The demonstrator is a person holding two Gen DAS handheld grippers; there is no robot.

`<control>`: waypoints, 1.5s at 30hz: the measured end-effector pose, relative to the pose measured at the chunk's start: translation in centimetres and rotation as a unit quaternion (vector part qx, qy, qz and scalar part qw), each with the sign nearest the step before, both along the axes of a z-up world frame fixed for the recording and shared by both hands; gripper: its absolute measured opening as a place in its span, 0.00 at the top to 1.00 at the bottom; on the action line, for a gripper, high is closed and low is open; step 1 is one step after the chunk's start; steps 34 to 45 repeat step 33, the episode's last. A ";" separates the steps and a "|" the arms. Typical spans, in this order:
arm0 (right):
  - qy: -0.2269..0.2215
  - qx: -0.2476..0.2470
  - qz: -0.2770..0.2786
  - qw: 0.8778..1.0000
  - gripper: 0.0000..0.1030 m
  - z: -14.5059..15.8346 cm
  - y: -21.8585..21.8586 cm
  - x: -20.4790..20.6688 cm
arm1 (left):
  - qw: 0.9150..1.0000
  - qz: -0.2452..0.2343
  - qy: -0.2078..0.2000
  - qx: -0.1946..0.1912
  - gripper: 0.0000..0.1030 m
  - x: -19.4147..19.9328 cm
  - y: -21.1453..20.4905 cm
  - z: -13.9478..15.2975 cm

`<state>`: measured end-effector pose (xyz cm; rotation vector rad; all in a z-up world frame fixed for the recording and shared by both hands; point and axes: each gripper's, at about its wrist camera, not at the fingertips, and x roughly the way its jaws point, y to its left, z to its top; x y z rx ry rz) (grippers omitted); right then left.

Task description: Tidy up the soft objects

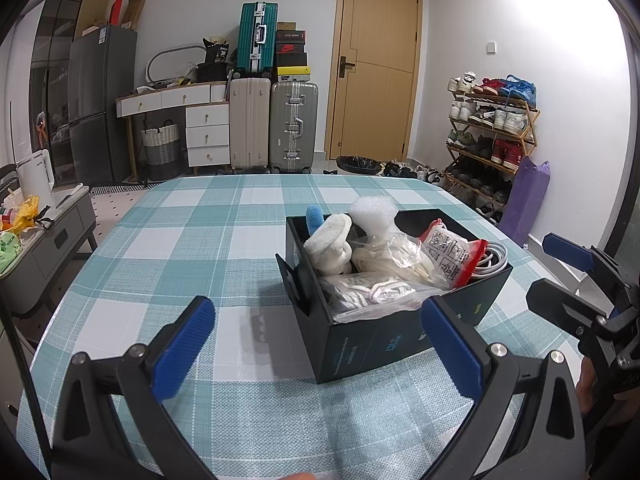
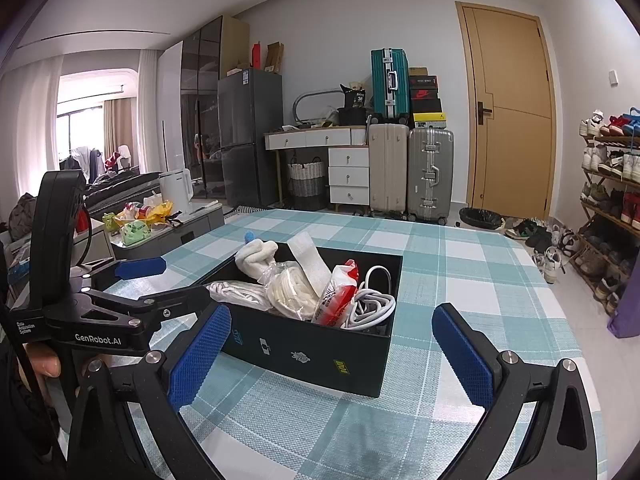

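Left gripper point(image 1: 318, 344) was spread wide and empty, its right finger just at the near corner of the black box point(image 1: 372, 340); right gripper point(image 2: 332, 356) was likewise spread and empty. The box sat ahead of both on the checked tablecloth point(image 1: 192, 248), holding the soft things (white plush point(image 1: 330, 246), bagged cloth point(image 1: 394, 258), red pouch point(image 1: 456, 254)), left gripper seemingly nearer.

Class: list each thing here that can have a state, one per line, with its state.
Left gripper: open, empty, above the tablecloth.
Right gripper: open, empty.
Black box: open-topped, full.
White cable: coiled, in the box.
Red-and-white pouch: upright in the box.
Door: shut.
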<state>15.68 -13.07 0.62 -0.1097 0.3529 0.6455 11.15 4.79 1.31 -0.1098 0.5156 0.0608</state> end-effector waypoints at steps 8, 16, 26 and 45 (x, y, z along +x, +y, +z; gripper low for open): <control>0.000 0.000 0.000 1.000 0.00 0.0 0.0 0.1 | 1.000 0.000 0.000 0.000 0.00 0.0 0.0 0.0; 0.000 0.000 0.000 1.000 0.00 0.0 0.0 0.1 | 1.000 0.001 0.000 0.000 0.00 0.0 0.0 0.0; 0.000 0.000 0.000 1.000 0.00 0.0 0.0 0.1 | 1.000 0.000 -0.001 0.000 0.00 0.0 0.0 0.0; 0.000 0.001 0.000 1.000 0.00 0.0 0.0 0.1 | 1.000 -0.002 -0.007 0.006 0.00 -0.2 -0.2 0.3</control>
